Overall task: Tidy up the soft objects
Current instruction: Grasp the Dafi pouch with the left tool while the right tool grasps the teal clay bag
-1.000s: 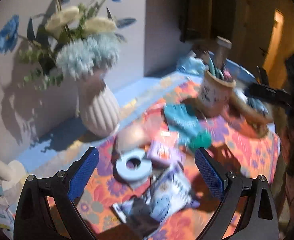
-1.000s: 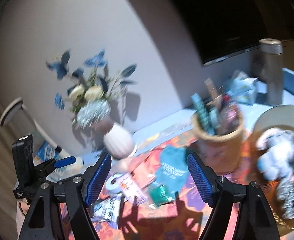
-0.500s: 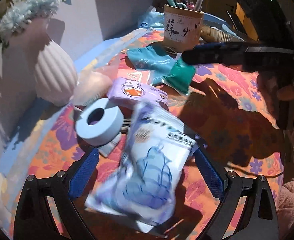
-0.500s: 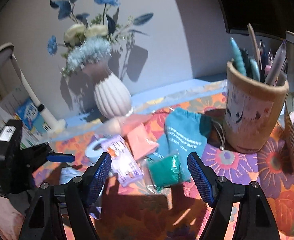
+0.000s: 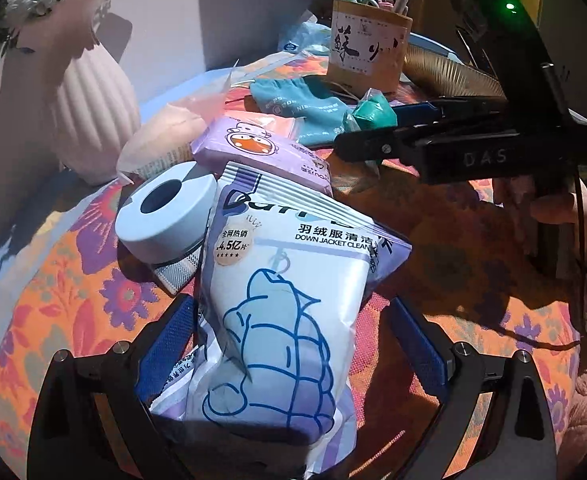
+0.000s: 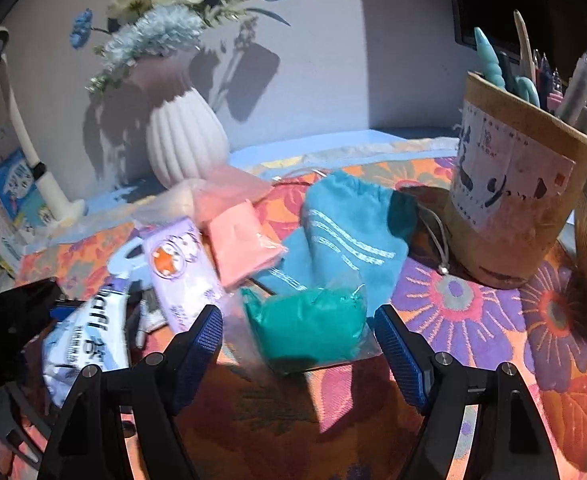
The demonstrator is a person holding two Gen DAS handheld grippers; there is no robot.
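While both grippers sit spread wide and grasp nothing, the left gripper (image 5: 291, 332) straddles the wipes pack (image 5: 281, 320) and the right gripper (image 6: 297, 340) frames the green pouch (image 6: 309, 324).

Hard warm sunlight, deep sharp shadows on wall (image 6: 313, 92); fisheye bending, dark vignette corners; slight blur.

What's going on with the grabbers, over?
Left gripper open, astride white wipes pack. Right gripper open, over green bag. Tape roll touching the pack.
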